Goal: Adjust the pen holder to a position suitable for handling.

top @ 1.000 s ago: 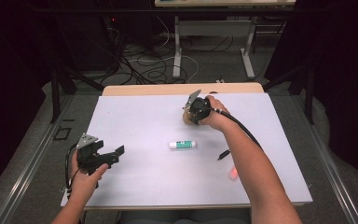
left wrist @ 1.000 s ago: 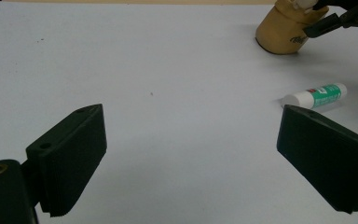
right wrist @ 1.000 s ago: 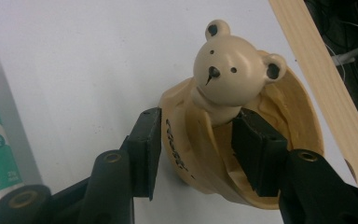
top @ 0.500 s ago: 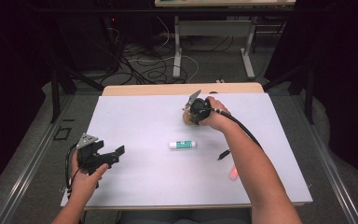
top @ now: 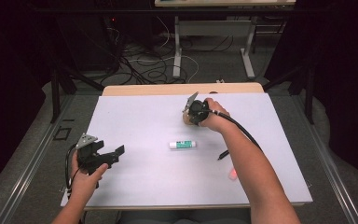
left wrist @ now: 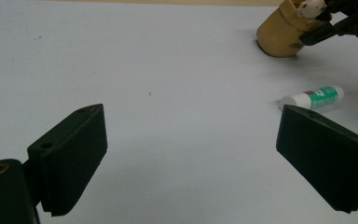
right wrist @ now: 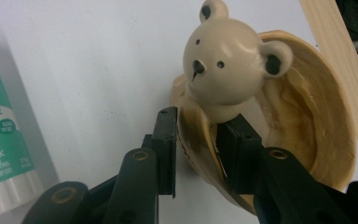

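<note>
**Tan cup [right wrist: 307,116] with bear-headed piece [right wrist: 228,60] inside.** Stands upright on the far part of the white tabletop [top: 135,121], under the right gripper [top: 193,108]. Looks rigid and smooth, probably light and easily tipped; glossy bear head likely slippery and perhaps breakable. Best taken by the rim wall, not by the round head.

**Right gripper, fingers [right wrist: 165,140].** Straddle the cup wall just below the bear head, one outside and one inside. Have just been closing, and now appear clamped on that wall.

**Left gripper [top: 107,156].** Rests near the tabletop's left front, well apart from the cup, fingers spread wide with nothing between them.

**Surroundings.** Glue stick [top: 183,144] lying on its side, nearer the person than the cup. Dark pen [top: 223,154] and a small reddish thing [top: 232,174] farther right, beside the right forearm. None touching the cup. Stand in the way only of a low drag toward the person; a straight lift looks free.
</note>
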Tool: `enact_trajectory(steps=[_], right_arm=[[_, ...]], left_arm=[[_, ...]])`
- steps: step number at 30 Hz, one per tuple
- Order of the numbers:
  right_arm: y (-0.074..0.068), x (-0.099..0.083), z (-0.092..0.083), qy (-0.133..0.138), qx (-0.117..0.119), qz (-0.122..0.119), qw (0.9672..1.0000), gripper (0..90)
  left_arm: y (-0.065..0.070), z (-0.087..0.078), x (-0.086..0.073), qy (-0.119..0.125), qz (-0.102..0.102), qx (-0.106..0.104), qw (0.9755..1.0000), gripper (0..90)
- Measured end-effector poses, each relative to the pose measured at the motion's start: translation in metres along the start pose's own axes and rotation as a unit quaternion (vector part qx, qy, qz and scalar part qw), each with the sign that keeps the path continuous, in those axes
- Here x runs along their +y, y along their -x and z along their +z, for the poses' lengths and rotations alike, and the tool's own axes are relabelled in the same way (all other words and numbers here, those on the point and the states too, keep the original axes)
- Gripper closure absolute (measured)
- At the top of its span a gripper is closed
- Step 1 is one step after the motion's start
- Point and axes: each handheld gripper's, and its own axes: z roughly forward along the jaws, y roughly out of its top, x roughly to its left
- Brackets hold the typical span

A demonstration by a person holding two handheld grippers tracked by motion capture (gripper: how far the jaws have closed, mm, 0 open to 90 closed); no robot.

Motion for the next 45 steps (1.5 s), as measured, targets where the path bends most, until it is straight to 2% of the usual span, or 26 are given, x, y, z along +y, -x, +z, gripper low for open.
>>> enact_trajectory(steps=[9, 14, 16, 18, 23, 24, 31, 38, 45], right_arm=[[-0.002, 0.001, 0.005, -0.001, 0.007, -0.006, 1.0, 75.0], [-0.003, 0.001, 0.003, -0.002, 0.023, -0.016, 0.9996, 79.2], [-0.004, 0.001, 0.002, -0.007, 0.023, -0.02, 0.9995, 79.3], [-0.005, 0.001, 0.003, 0.003, 0.021, -0.022, 0.9995, 80.4], [-0.005, 0.002, 0.0, -0.006, 0.027, -0.031, 0.9991, 81.1], [-0.006, 0.001, 0.0, 0.0, 0.026, -0.033, 0.9991, 81.1], [-0.006, 0.002, -0.007, 0.015, 0.016, -0.038, 0.9991, 81.7], [-0.006, 0.001, -0.019, 0.018, 0.019, -0.043, 0.9987, 81.7], [-0.013, -0.002, -0.037, 0.029, 0.026, -0.044, 0.9983, 81.8]], left_arm=[[-0.001, 0.0, 0.0, 0.001, 0.0, -0.001, 1.0, 9.0], [0.0, 0.0, 0.0, -0.001, 0.0, 0.0, 1.0, 9.0], [0.0, 0.0, 0.0, -0.001, 0.001, 0.001, 1.0, 9.0], [0.0, 0.0, 0.0, 0.0, -0.001, 0.0, 1.0, 9.0], [-0.001, 0.0, 0.0, -0.001, -0.001, 0.0, 1.0, 9.1], [-0.001, 0.001, 0.0, -0.001, -0.001, 0.001, 1.0, 9.1], [0.0, 0.0, 0.0, 0.0, 0.0, 0.002, 1.0, 9.1], [0.0, 0.0, 0.0, 0.0, 0.0, 0.002, 1.0, 9.2], [0.0, 0.001, 0.0, -0.001, 0.003, 0.003, 1.0, 9.2]])
